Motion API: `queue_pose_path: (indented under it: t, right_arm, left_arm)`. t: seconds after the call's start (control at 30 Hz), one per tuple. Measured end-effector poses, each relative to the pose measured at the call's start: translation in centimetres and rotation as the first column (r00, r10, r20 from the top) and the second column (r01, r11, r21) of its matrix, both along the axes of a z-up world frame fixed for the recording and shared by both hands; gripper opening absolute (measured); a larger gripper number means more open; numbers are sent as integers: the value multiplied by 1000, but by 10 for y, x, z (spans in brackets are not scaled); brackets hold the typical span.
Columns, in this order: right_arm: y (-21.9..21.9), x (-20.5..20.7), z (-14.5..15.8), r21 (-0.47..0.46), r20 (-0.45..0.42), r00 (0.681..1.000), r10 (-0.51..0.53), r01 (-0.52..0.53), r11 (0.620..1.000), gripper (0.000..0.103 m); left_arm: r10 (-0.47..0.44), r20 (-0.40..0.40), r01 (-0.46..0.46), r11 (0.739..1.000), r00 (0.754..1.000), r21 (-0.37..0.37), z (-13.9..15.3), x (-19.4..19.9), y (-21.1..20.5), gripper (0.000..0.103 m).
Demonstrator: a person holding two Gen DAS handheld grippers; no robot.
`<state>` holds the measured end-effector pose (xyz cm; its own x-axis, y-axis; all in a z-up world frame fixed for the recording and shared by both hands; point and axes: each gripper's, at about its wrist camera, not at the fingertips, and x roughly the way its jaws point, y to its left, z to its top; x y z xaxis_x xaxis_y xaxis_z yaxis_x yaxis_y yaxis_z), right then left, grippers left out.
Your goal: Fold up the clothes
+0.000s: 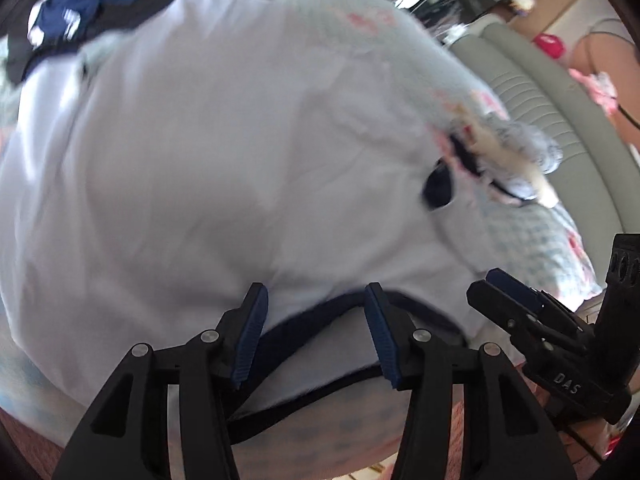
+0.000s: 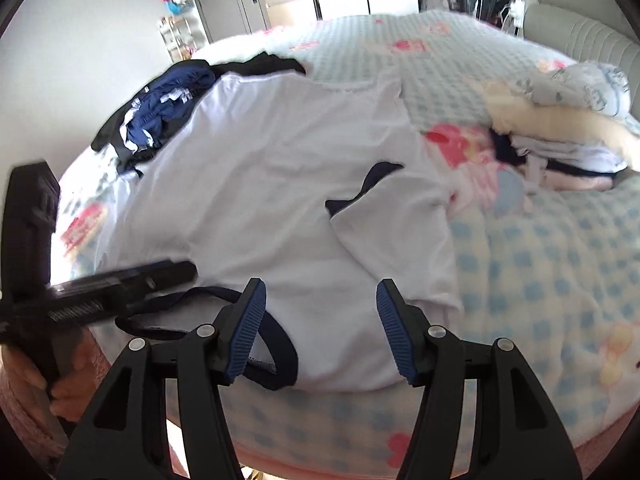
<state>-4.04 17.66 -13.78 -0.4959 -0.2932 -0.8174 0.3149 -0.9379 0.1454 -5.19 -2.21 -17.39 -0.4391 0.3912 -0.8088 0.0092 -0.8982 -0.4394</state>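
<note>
Your white T-shirt (image 2: 280, 184) lies spread flat on the checked quilt (image 2: 540, 248), its navy-trimmed collar (image 2: 276, 344) at the near edge of the bed and one sleeve (image 2: 384, 216) already turned inward over the body. Your left gripper (image 1: 316, 332) hovers right over the collar with its fingers standing apart, the navy band passing between them but not pinched. Your right gripper (image 2: 320, 328) sits just beside it over the near shoulder, fingers likewise wide and gripping nothing.

You look to be between folds, with the shirt only partly folded. The next move probably calls for both grippers to close on the near edge at matching points, so the cloth lifts evenly.

Further off, a dark navy garment (image 2: 160, 108) lies bunched at the far left, and a stack of folded clothes (image 2: 560, 136) rests at the right by the grey headboard (image 2: 592, 36).
</note>
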Motion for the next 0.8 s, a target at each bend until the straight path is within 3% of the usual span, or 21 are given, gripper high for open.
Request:
queue_pose_path:
  t: [0.07,0.13,0.27,0.47,0.67,0.8]
  right_arm:
    - [-4,-5,-25,58,102,995,-13,7,998,59]
    - [-1,1,-38,45,153,988,-5,-2,999,59]
    - [-2,12,-23,7,137,989,55,-56,998,59]
    - [-13,0,18,-31,34,995,90,-89,996,59]
    - [-37,-12,10,21,38,992,123,-124,992,59]
    - [-46,-10,-1,18,77,988,135,-137,990,59]
  left_arm:
    - [-8,12,8,1000,1000,1,-2,7,-3,51]
    - [-20,-14,20,1000,1000,10,6,18,-7,52]
    - [99,-135,-89,993,986,76,29,38,-45,52]
    - [351,-210,-340,936,913,85,49,43,-109,52]
    - [481,-176,-483,875,859,31,34,12,-170,52]
    - [453,-95,-443,890,887,110,10,-24,-199,53]
